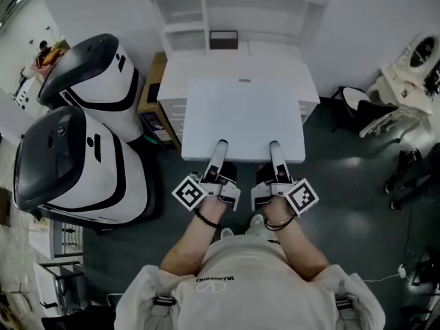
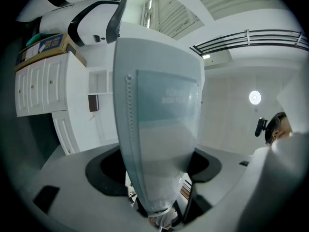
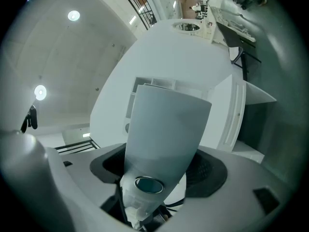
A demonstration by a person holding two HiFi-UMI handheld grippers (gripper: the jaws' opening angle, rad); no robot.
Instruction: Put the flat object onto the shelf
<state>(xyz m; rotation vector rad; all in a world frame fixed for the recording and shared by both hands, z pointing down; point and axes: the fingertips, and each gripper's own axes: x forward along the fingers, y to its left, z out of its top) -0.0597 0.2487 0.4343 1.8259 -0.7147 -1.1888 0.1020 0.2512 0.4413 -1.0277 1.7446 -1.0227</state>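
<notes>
A large flat white panel (image 1: 244, 119) is held level in front of the person, its far part over a white cabinet top (image 1: 206, 64). Behind it rises the white shelf unit (image 1: 182, 12), with a small dark box (image 1: 223, 40) in one bay. My left gripper (image 1: 220, 151) and right gripper (image 1: 275, 151) are shut on the panel's near edge, side by side, one finger of each lying on top. In the left gripper view the panel (image 2: 159, 124) runs edge-on between the jaws. The right gripper view shows it (image 3: 166, 129) the same way.
Two big white-and-black machines (image 1: 75, 174) (image 1: 100, 74) stand close on the left, beside a low brown stand (image 1: 152, 81). Chairs and gear (image 1: 371, 108) crowd the right. White cabinet drawers (image 1: 175, 119) sit below the panel's left side. Dark floor lies around the person's feet.
</notes>
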